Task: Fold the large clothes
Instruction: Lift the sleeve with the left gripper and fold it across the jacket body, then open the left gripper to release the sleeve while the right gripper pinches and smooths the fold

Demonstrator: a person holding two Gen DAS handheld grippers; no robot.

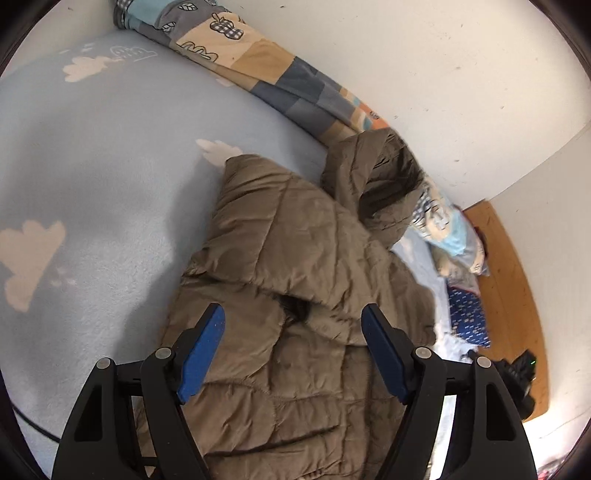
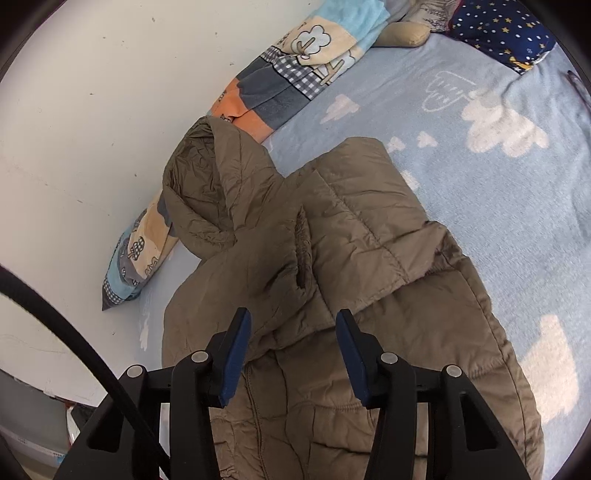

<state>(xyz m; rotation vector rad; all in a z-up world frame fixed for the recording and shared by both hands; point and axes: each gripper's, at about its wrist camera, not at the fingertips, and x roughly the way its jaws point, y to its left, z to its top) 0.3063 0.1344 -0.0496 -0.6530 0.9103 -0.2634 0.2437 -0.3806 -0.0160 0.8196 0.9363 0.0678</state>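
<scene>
1. Brown quilted puffer jacket (image 1: 295, 258): lies sleeve-folded on pale blue cloud-print bedsheet (image 1: 110, 184).
2. Likely light, soft, slippery; take seams.
3. Left gripper (image 1: 293, 314), right gripper (image 2: 293, 319): jaws apart, empty.

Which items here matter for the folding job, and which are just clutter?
Job:
- brown quilted jacket, partly folded on the bed
- left gripper, jaws apart over the jacket
- right gripper, jaws apart over the jacket

Lying about:
- cloud-print blue blanket under the jacket
- patchwork quilt along the wall
- star-print navy pillow
- stuffed toy
</scene>
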